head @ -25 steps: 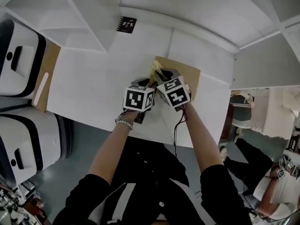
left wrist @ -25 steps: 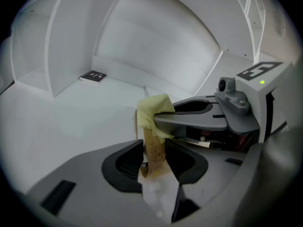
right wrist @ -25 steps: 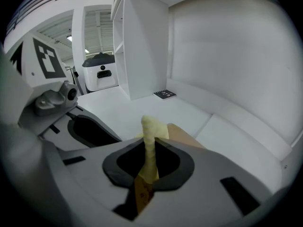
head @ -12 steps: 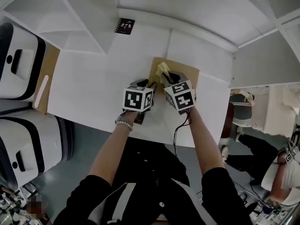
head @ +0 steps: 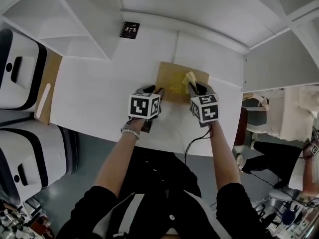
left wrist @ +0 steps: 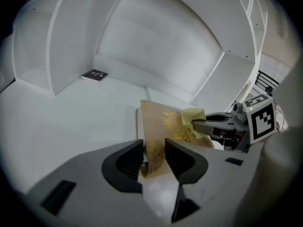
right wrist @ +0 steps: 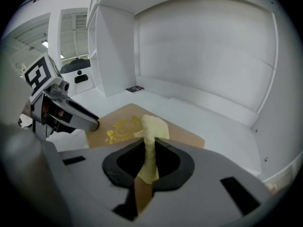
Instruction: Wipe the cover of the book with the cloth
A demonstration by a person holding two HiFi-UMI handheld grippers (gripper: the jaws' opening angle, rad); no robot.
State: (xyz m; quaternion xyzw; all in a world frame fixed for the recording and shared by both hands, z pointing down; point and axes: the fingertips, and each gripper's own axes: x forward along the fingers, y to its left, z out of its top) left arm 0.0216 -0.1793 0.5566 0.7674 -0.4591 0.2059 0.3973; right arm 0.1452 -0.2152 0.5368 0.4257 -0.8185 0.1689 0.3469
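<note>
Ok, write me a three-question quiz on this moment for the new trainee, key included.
1. What is the right gripper clamped on? A) a sponge B) the yellow cloth C) a pen
2. True or false: the cloth lies well away from the brown book.
3. Fill in: the gripper at the book's near left corner is the ____ gripper.
Key: 1 B. 2 False: the cloth is on the book's cover, to the right of the gold emblem. 3 The left gripper.
</note>
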